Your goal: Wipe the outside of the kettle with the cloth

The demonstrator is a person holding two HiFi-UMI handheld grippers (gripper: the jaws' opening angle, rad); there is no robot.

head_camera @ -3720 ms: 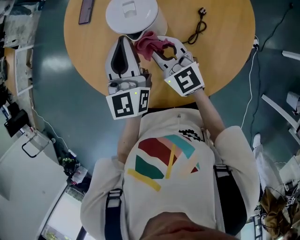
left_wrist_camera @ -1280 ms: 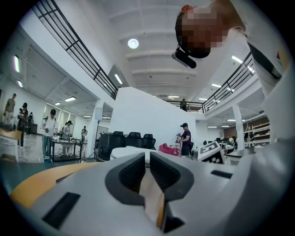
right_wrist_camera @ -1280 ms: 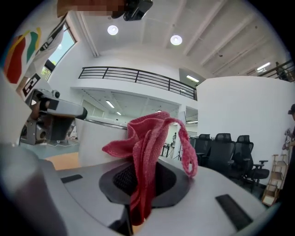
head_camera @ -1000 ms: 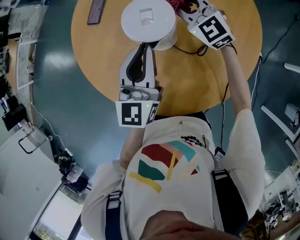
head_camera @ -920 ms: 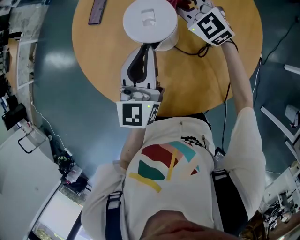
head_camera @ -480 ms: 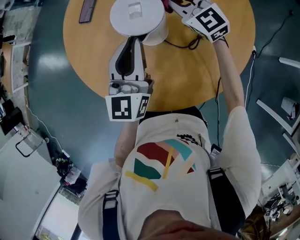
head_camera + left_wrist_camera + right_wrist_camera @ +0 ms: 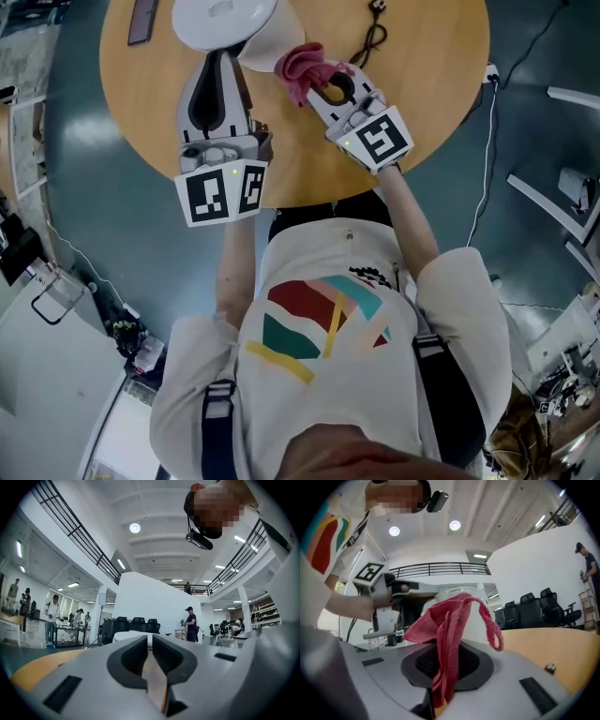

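The white kettle [image 7: 223, 21] stands at the far side of the round wooden table [image 7: 427, 103]. My left gripper [image 7: 232, 58] reaches level to its near side and looks shut on the kettle's handle; in the left gripper view the jaws [image 7: 151, 641] are almost closed, with the white kettle [image 7: 131, 634] just beyond. My right gripper [image 7: 314, 82] is shut on the pink-red cloth [image 7: 300, 67], which bunches against the kettle's right near side. In the right gripper view the cloth [image 7: 450, 625] hangs from the jaws [image 7: 445, 667] before the kettle [image 7: 480, 618], with the left gripper [image 7: 384, 611] to the left.
A black cable with a plug [image 7: 372, 37] lies on the table right of the kettle. A dark flat device [image 7: 142, 19] rests at the far left. The table's near edge [image 7: 309, 197] is close to the person's body. People and chairs stand far off in the hall.
My right gripper, still shut on the cloth, swung from the kettle's far right side back to its near right side and rolled. The left gripper kept its hold.
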